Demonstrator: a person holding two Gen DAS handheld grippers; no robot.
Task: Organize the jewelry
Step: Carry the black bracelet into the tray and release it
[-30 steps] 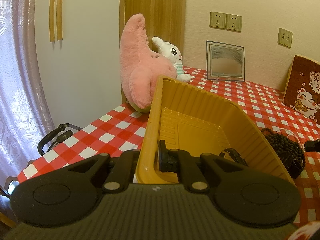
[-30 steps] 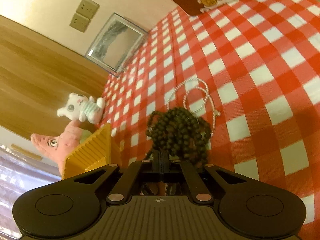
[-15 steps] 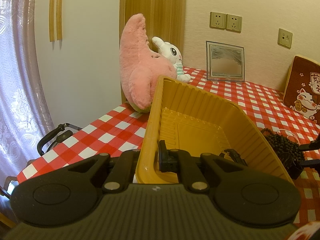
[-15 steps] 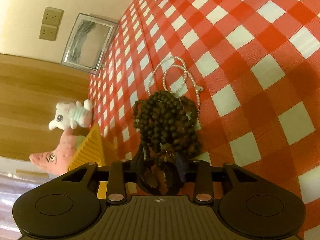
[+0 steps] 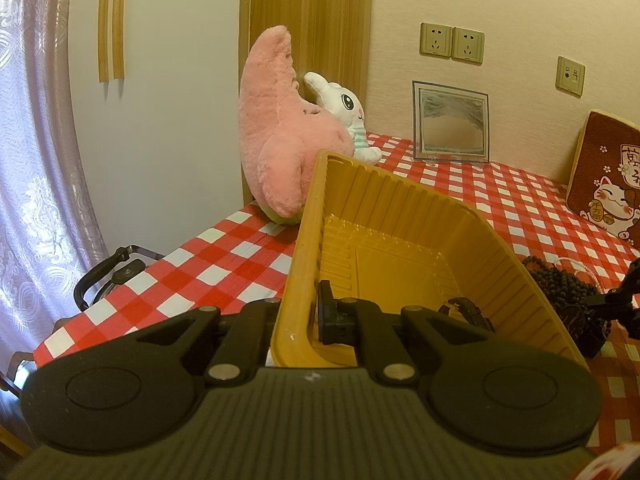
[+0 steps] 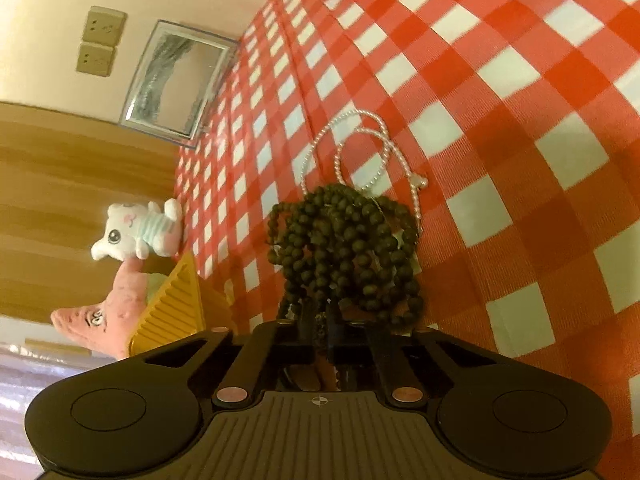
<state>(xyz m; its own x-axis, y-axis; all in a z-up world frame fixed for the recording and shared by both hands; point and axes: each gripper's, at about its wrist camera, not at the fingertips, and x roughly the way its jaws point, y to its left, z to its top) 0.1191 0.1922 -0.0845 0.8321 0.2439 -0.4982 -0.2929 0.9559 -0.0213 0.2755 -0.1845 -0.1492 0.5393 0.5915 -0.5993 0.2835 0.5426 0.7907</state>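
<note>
Now: a moment in sorting jewelry into a tray, judged from how things lie.
Tray: yellow plastic tray (image 5: 400,264) tilted up on the red-checked worktop (image 5: 208,264), its open face toward the left wrist camera; a small dark piece (image 5: 466,312), seemingly a watch or strap, lies in its near right corner.
Left tongs: left tongs (image 5: 304,320) clenched on the tray's near wall, one finger (image 5: 328,316) inside, the other outside and mostly hidden by the wall.
Bead pile: dark wooden bead strand (image 6: 344,248) heaped on the worktop directly ahead of the right tongs (image 6: 318,320), touching them; no clear long axis, only a rounded heap.
Pearl strand: white pearl necklace (image 6: 360,156) looped just beyond the beads, partly under them, farther from the tongs.
Right tongs: their jaws have just been closing and now stand nearly together at the heap's near edge; something beaded appears pinched between them, though the exact strand is too dark to tell.
Key relation: the tray sits to the left of the beads, its outer wall just beside the heap, so the right hand is the nearer one to carry them over the rim.
Risk: loose loops may trail or snag the pearls when lifted.
</note>
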